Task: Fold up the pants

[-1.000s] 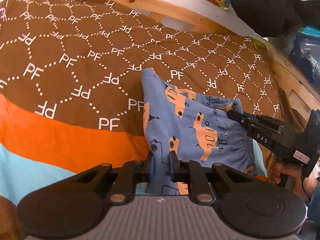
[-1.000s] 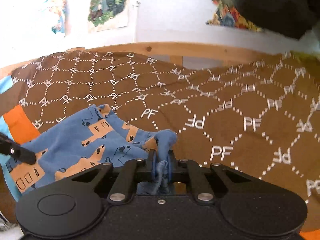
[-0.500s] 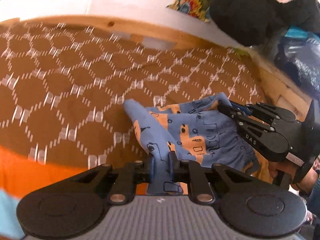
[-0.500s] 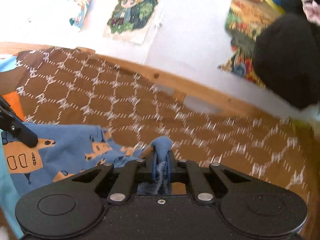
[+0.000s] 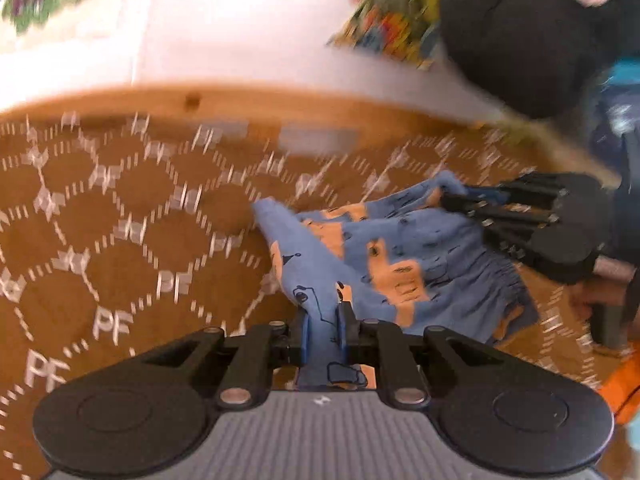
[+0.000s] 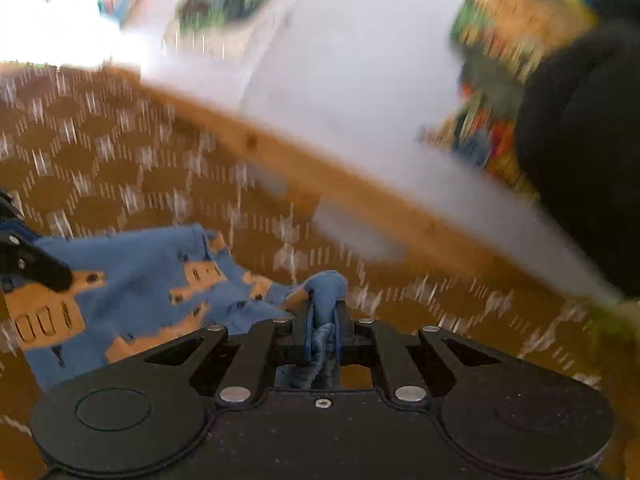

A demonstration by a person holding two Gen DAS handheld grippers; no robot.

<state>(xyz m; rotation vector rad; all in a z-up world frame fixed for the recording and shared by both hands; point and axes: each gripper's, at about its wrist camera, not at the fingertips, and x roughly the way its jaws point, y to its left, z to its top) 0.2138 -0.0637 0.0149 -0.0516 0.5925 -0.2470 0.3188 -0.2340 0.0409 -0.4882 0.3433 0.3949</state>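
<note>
Small blue pants with orange vehicle prints hang slack between my two grippers above a brown bedspread. My left gripper is shut on one edge of the cloth, which runs out between its pads. The right gripper shows at the right of the left wrist view, pinching the far corner. In the right wrist view the right gripper is shut on a bunched fold of the pants, and the left gripper's tip shows at the left edge. Both views are blurred by motion.
The brown bedspread with a white PF hexagon pattern covers the bed. A wooden bed rail runs along the back under a white wall with posters. A dark bulky bundle hangs at the upper right. An orange stripe shows at the right.
Both grippers have carried the pants forward toward the wooden rail and a little upward, rolling as they went. The cloth has left the orange stripe and now bunches between them.
</note>
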